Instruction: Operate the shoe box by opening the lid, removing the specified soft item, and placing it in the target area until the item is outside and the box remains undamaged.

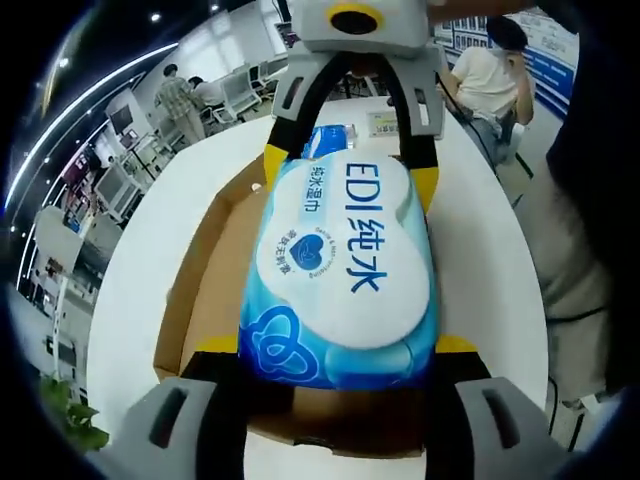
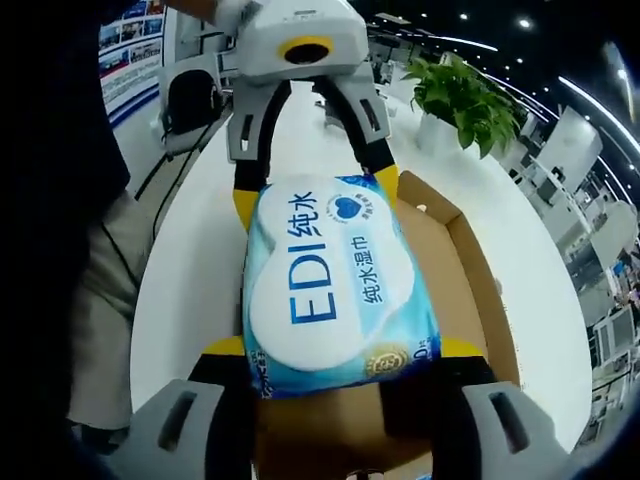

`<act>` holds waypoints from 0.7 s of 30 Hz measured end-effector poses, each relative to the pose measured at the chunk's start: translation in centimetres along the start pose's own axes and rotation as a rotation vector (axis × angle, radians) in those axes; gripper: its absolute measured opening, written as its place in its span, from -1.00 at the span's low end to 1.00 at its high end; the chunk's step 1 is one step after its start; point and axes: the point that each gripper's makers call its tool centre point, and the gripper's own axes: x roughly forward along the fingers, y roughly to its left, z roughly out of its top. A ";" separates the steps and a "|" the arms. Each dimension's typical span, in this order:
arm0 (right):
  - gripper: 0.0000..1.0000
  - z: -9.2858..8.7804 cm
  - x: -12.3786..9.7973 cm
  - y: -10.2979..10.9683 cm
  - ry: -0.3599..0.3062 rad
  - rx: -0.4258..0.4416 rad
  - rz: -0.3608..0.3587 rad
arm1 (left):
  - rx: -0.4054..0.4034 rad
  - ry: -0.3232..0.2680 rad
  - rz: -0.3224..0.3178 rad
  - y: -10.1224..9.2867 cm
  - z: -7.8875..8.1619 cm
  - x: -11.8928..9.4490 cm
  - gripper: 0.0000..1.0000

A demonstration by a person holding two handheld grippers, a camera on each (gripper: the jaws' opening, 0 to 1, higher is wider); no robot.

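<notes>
item: soft blue-and-white wet-wipe pack (image 1: 340, 270), lifted above open brown cardboard shoe box (image 1: 205, 290)
left tongs (image 1: 338, 345): clamped on one end of pack
right tongs (image 2: 343, 348): clamped on other end
progress: lid open, pack out; placing on white tabletop (image 1: 490, 270) remains

Opposed close views — shared wipes pack (image 1: 340, 270)

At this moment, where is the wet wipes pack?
The wet wipes pack is held up between both tools, one at each end, above the open cardboard box on the white table.
</notes>
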 end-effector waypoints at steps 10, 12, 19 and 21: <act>0.33 0.1 -1.9 2.0 -0.029 -0.001 -0.030 | 0.028 -0.018 0.015 -2.0 1.5 -1.0 0.39; 0.33 0.2 -2.3 2.6 -0.031 0.005 -0.034 | 0.035 -0.026 0.011 -2.5 1.8 -1.2 0.38; 0.33 0.4 -3.6 4.6 -0.039 0.009 -0.049 | 0.051 -0.041 0.010 -4.7 2.5 -2.0 0.38; 0.33 0.3 -3.7 5.2 -0.039 0.008 -0.050 | 0.050 -0.045 0.010 -5.3 2.6 -2.0 0.38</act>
